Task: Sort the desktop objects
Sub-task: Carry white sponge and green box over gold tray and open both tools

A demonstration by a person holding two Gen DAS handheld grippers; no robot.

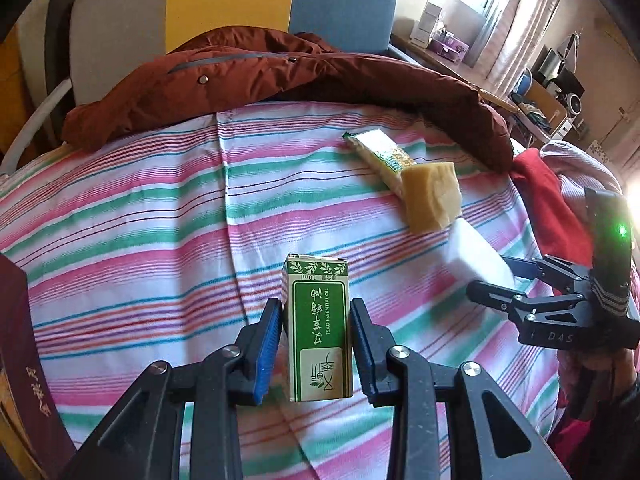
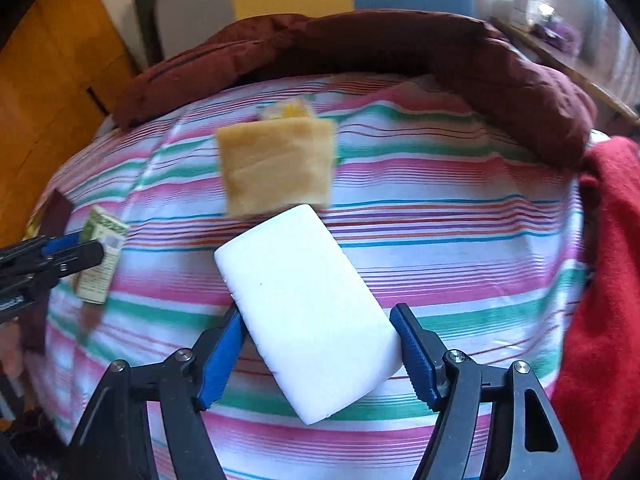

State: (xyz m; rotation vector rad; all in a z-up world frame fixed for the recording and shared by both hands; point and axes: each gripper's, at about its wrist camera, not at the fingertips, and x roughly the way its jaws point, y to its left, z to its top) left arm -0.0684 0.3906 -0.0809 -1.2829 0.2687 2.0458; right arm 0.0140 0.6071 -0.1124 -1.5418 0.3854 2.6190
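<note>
Left tongs (image 1: 316, 344) clamped green oil box (image 1: 318, 328), upright between pads; right tongs (image 2: 320, 354) closed around white block (image 2: 308, 316), lying askew between pads, yellow sponge (image 2: 276, 170) just beyond. Judgement: square that grip before carrying
</note>
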